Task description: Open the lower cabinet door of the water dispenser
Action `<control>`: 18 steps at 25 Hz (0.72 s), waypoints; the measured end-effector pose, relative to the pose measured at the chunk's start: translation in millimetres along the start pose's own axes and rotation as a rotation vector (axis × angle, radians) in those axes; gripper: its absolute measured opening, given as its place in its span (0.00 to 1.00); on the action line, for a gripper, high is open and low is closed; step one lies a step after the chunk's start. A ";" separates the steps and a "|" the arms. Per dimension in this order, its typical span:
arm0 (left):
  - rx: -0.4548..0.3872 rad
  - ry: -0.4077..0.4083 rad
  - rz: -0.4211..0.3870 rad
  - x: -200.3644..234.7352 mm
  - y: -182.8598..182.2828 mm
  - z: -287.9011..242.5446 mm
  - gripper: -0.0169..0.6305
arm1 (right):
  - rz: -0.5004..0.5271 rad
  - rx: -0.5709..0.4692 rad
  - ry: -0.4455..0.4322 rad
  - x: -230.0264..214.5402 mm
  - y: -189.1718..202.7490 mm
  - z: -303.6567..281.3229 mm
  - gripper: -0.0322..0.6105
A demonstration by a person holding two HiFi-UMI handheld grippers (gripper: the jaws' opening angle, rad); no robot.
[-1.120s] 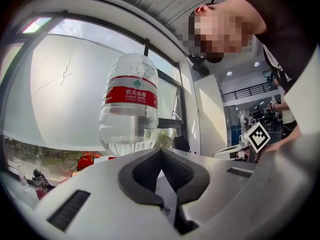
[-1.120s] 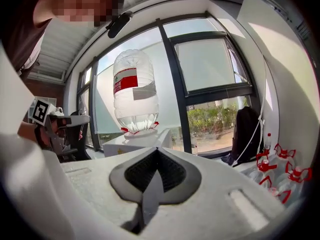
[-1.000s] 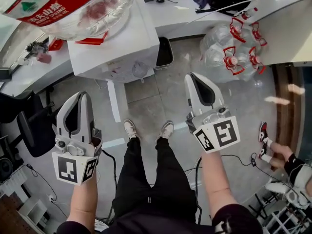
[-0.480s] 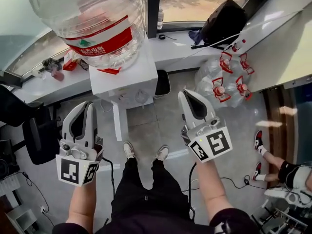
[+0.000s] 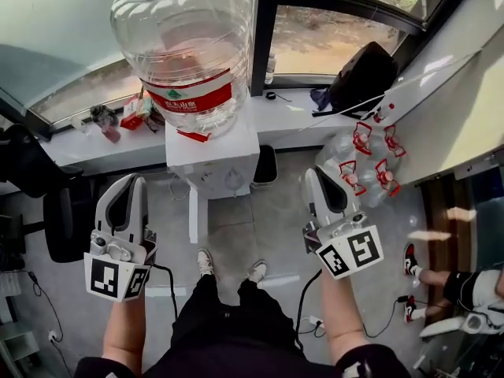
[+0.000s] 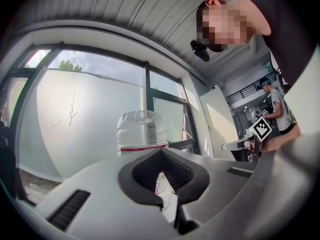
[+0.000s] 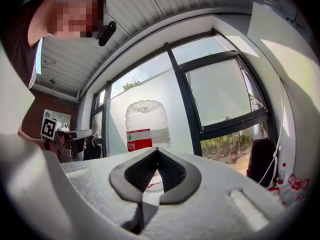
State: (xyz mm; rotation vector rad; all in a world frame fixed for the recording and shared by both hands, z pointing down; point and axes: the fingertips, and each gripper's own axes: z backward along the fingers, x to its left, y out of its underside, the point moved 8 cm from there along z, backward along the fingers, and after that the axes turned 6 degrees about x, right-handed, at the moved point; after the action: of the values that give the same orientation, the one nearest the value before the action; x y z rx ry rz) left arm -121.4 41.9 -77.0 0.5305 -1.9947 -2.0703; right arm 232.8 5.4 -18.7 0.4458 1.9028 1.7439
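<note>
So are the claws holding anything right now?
No, nothing. The left claw and the right claw are both shut and empty, held apart from the water dispenser.

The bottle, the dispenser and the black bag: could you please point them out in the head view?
bottle [image 5: 185, 46]: head view, upper half of its clear body.
dispenser [image 5: 244, 150]: head view, right part of its white top.
black bag [image 5: 364, 75]: head view, middle of its side.

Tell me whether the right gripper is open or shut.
Shut. The right gripper shows its jaws touching at the tips in its own view, with nothing held between them.
</note>
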 end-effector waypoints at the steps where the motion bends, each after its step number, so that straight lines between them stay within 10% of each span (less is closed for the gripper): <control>1: -0.008 -0.009 -0.003 0.4 -5.5 2.9 0.04 | 0.005 -0.009 -0.005 1.0 -5.5 0.1 0.05; 18: -0.040 -0.148 0.046 13.2 -24.2 60.7 0.04 | 0.102 -0.063 0.012 18.1 -55.2 30.1 0.05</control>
State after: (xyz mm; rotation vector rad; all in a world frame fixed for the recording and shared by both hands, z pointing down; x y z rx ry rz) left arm -155.6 93.5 -101.5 0.3302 -2.0186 -2.1742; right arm 240.9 33.6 -77.1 0.5175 1.8574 1.8698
